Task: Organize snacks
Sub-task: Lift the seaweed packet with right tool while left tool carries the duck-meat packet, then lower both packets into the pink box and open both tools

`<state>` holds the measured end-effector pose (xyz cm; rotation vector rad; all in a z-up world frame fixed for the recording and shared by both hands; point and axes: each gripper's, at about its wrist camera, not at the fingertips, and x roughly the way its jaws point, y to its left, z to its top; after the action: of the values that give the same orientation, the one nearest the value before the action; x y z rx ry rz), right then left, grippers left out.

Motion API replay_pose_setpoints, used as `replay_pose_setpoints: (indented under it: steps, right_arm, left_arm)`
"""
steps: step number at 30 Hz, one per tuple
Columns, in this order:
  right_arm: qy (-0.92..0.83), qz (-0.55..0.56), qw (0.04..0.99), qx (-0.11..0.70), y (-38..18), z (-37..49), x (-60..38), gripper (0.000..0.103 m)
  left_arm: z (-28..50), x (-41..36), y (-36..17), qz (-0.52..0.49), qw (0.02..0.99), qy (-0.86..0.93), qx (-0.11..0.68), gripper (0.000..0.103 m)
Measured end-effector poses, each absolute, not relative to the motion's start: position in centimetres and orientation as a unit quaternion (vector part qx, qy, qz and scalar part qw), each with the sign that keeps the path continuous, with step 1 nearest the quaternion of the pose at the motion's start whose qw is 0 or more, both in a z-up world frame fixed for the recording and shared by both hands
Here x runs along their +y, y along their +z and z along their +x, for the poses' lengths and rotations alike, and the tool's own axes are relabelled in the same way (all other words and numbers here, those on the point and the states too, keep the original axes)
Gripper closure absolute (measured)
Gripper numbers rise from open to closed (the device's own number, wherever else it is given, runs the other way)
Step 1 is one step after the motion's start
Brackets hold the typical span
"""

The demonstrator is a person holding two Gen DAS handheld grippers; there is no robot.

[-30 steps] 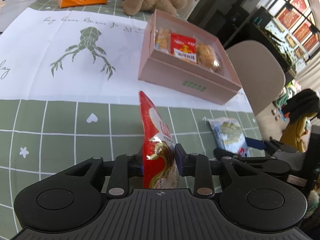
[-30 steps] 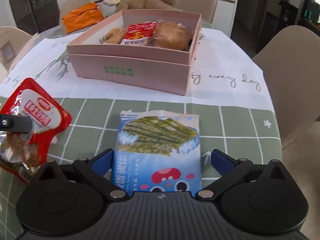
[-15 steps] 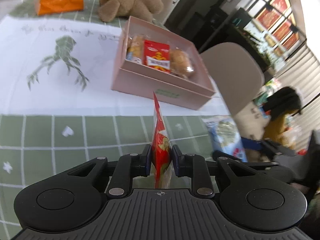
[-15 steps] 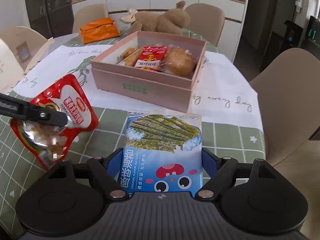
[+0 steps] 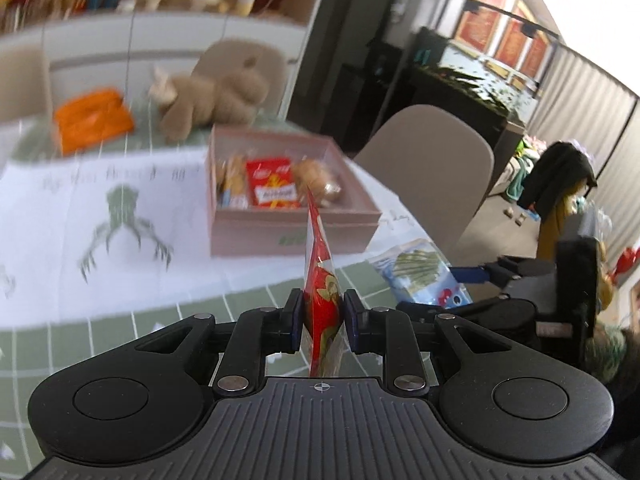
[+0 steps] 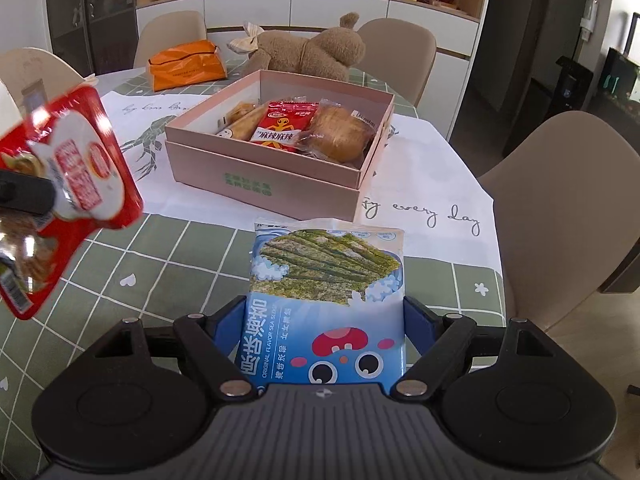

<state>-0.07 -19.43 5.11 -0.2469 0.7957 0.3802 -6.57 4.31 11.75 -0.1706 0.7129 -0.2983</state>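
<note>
My left gripper [image 5: 319, 316] is shut on a red snack pouch [image 5: 319, 280], held edge-on in the air above the table; the pouch also shows at the left of the right wrist view [image 6: 68, 196]. My right gripper [image 6: 325, 320] is shut on a blue seaweed snack pack [image 6: 326, 300], lifted off the table; it also shows in the left wrist view [image 5: 424, 276]. The open pink box [image 6: 256, 184] stands ahead on the white paper, holding a red packet [image 6: 282, 128], a wrapped bun [image 6: 340, 134] and a biscuit pack [image 6: 240, 122].
An orange bag [image 6: 186, 65] and a brown plush toy [image 6: 308, 54] lie beyond the box. Beige chairs [image 6: 568, 208] ring the table [image 6: 160, 272], which has a green checked cloth. The table's right edge is close to the right gripper.
Both grippers have risen with their snacks. The seaweed pack has left the table. The red pouch has moved up and toward the box.
</note>
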Motion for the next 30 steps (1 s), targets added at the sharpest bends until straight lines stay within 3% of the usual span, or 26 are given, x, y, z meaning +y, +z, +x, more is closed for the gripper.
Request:
replay_pose_setpoints:
  steps: [6,12,18,22,26,30]
  right_arm:
    - [0.18,-0.118,0.899,0.381,5.1,0.0,-19.6,0.021]
    - [0.176,-0.117,0.904,0.371,5.8,0.2,-20.0,0.022]
    - [0.18,-0.079,0.938,0.286,12.8,2.5,-21.2,0.022]
    - [0.182,-0.06,0.953,0.234,17.4,4.8,-21.6,0.021]
    - [0.169,-0.065,0.96,0.213,19.6,6.5,-21.2,0.021]
    - [0.186,-0.043,0.956,0.223,20.2,8.6,-20.5,0.021]
  left_arm:
    - [-7.4,3.1,12.4,-0.05,0.932,-0.153,0.324,0.078]
    - [-3.0,6.1,12.7,-0.174,0.907,-0.178,0.34,0.078]
    - [5.2,9.0,16.1,-0.254,0.906,-0.217,0.26,0.077]
    - [11.7,11.7,15.6,-0.318,0.894,-0.176,0.261,0.074]
    - [12.1,13.4,14.6,-0.329,0.895,-0.152,0.261,0.074]
    - [10.4,13.3,13.6,-0.278,0.909,-0.105,0.292,0.074]
